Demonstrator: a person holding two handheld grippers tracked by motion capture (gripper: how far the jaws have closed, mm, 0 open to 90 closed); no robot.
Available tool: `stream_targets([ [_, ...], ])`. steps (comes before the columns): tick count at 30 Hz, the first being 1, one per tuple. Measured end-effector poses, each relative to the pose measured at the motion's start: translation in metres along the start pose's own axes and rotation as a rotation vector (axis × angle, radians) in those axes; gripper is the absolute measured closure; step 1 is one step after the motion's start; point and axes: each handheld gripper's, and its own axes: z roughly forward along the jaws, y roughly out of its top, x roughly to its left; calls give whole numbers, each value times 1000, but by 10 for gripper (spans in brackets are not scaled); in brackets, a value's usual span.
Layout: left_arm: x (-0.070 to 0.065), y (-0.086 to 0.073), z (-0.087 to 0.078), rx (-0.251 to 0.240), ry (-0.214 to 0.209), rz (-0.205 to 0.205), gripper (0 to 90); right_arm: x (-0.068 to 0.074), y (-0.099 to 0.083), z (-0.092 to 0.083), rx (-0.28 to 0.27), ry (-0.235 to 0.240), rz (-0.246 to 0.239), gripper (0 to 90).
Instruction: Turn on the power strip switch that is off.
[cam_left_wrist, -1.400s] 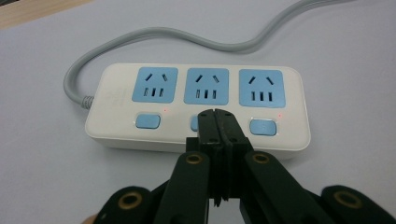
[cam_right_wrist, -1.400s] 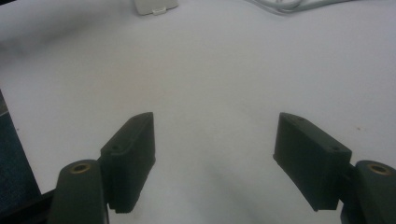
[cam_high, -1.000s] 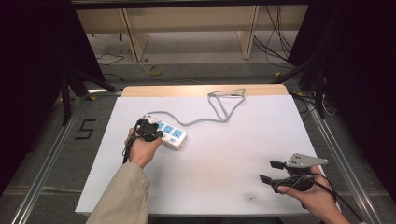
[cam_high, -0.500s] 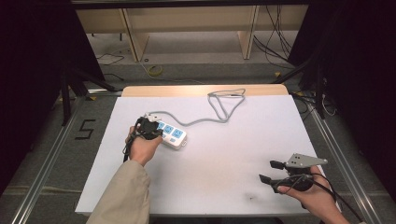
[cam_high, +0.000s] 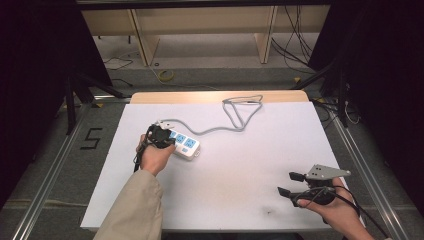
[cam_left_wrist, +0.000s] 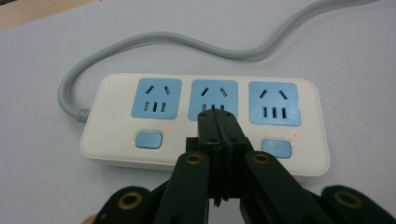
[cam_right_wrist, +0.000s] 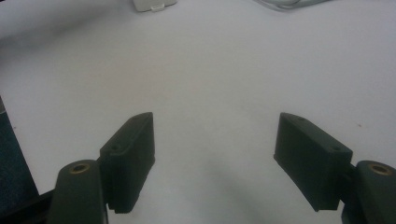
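Nothing is changed since a second ago; left gripper (cam_left_wrist: 218, 122) is held closed on the strip's (cam_left_wrist: 205, 121) middle switch; right gripper (cam_right_wrist: 215, 158) is kept apart, well off.

The middle switch of the power strip (cam_left_wrist: 205, 122) is covered in the left gripper view by the closed jaws of the left gripper (cam_left_wrist: 218, 128), so its state cannot be read. In the right gripper view, the strip (cam_right_wrist: 150, 4) is cut off by the top edge. In the high view, the far end of the grey cord (cam_high: 235, 116) is too small to be resolved.
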Motion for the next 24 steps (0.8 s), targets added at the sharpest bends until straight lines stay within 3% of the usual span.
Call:
stream_targets([
  [24, 2, 0, 11, 29, 7, 13, 897, 0, -1, 0, 8, 1, -1, 289],
])
